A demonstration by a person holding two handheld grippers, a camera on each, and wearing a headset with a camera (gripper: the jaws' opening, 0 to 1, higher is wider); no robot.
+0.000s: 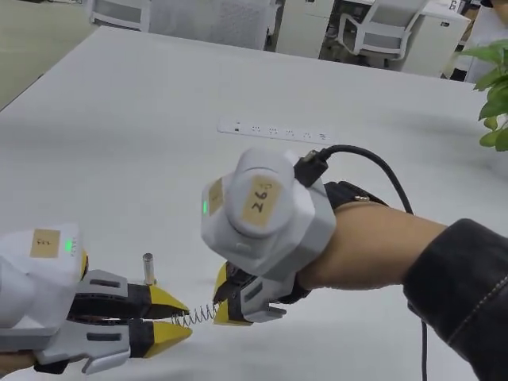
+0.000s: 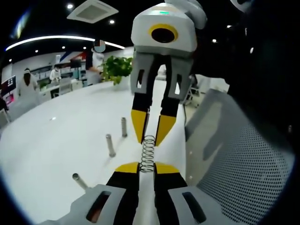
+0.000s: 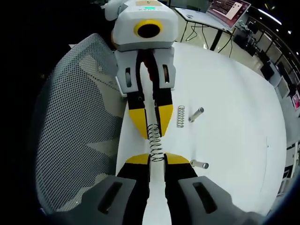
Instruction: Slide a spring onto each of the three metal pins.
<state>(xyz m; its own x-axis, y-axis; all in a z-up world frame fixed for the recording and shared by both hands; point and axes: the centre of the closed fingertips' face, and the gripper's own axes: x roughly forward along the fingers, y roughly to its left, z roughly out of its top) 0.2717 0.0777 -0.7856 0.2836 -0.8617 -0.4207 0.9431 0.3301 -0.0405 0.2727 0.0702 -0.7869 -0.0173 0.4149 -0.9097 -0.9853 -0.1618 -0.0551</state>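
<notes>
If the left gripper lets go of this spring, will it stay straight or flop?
The spring is thin, open-coiled wire, so probably light and bendy; held by the right gripper alone it may droop. The left gripper pinches just its end, so it could pop sideways. Dropped on the smooth table, it would likely roll.

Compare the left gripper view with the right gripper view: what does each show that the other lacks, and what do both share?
Left gripper view: three upright metal pins standing on the white table, with a green leafy plant behind. Right gripper view: a loose metal coil spring lying beside a grey metal pin, and a lit screen far behind. Both: a second metal coil spring held at its ends by the yellow-tipped left gripper and right gripper, beside a grey mesh chair.
</notes>
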